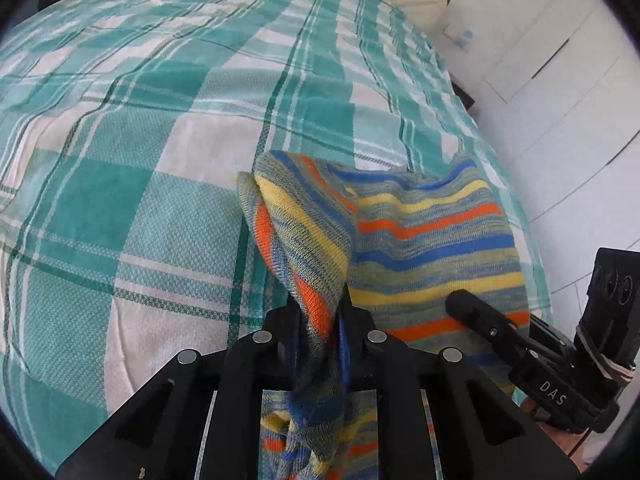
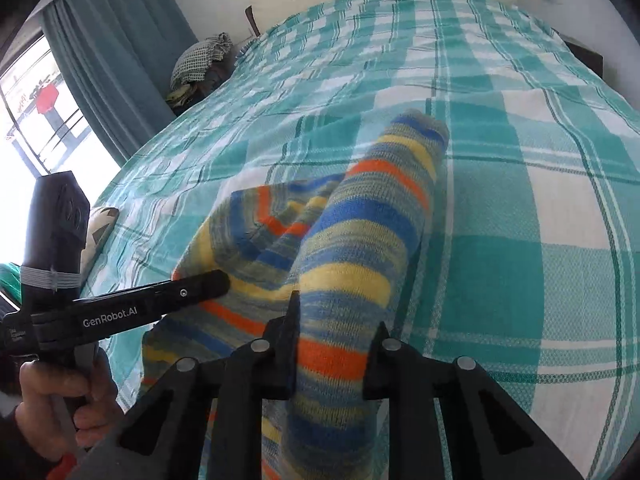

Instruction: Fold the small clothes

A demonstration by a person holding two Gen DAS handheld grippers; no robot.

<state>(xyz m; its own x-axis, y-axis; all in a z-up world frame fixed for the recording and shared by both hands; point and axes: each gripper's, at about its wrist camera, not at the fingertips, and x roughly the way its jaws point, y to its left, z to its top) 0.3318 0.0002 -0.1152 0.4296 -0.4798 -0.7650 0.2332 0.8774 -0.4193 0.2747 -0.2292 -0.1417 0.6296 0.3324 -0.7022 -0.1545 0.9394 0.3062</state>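
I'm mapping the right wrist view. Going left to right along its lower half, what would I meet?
Hand holding the left gripper → striped garment, pinched by the right gripper → bare checked bedspread.

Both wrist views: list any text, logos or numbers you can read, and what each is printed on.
"DAS": white letters on the black body of the right gripper, seen in the left wrist view; it may be part of a longer word.
"GenRobot.AI": white print on the black arm of the left gripper, seen in the right wrist view.
Nothing readable on the striped knit garment or the teal plaid bedcover.
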